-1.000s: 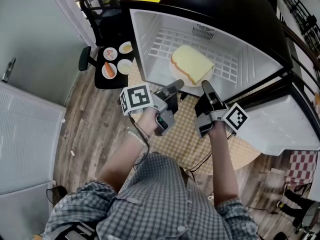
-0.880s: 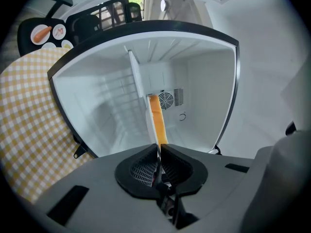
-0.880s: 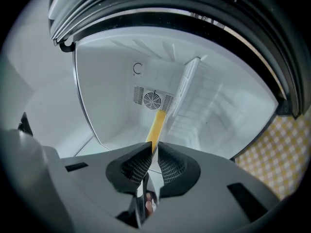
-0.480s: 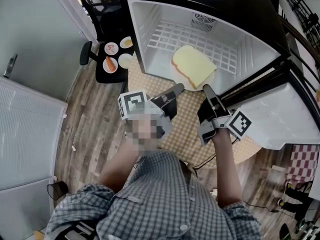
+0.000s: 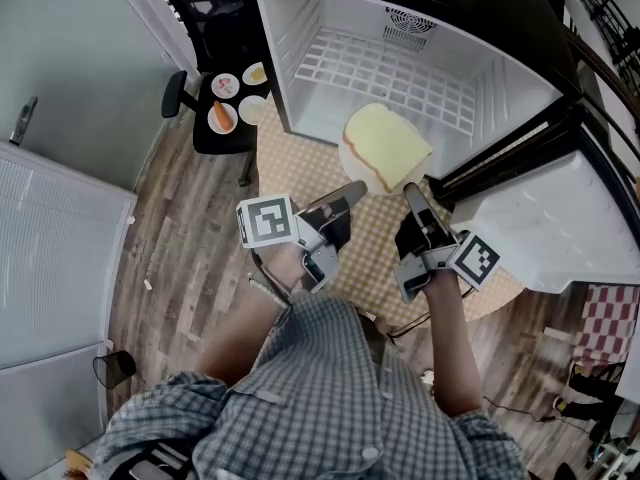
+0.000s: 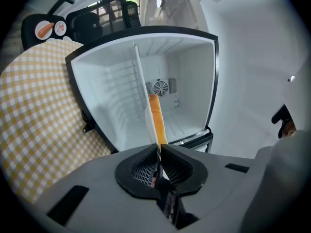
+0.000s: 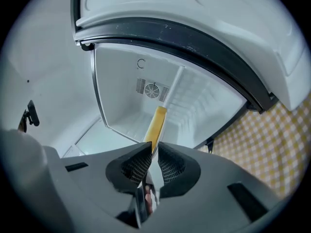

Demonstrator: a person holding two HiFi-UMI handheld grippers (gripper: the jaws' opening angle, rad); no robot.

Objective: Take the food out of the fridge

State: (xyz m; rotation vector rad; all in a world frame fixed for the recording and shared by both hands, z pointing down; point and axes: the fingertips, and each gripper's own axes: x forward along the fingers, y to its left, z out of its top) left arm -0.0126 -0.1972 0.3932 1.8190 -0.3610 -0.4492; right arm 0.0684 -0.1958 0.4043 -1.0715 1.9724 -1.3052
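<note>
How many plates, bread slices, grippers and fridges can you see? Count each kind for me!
Small plates on the black chair: 4
Big plate under the bread: 1
Bread slice: 1
Grippers, left gripper and right gripper, both shut on the big plate: 2
Fridge: 1
Total: 9

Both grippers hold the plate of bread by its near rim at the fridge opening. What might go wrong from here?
1. The left gripper and right gripper pinch only the near rim of the plate, so its far side could sag and the bread slice slide off.
2. Uneven pulling might twist the thin rim out of one grip.
3. The right gripper works close to the open fridge door and could bump it.
</note>
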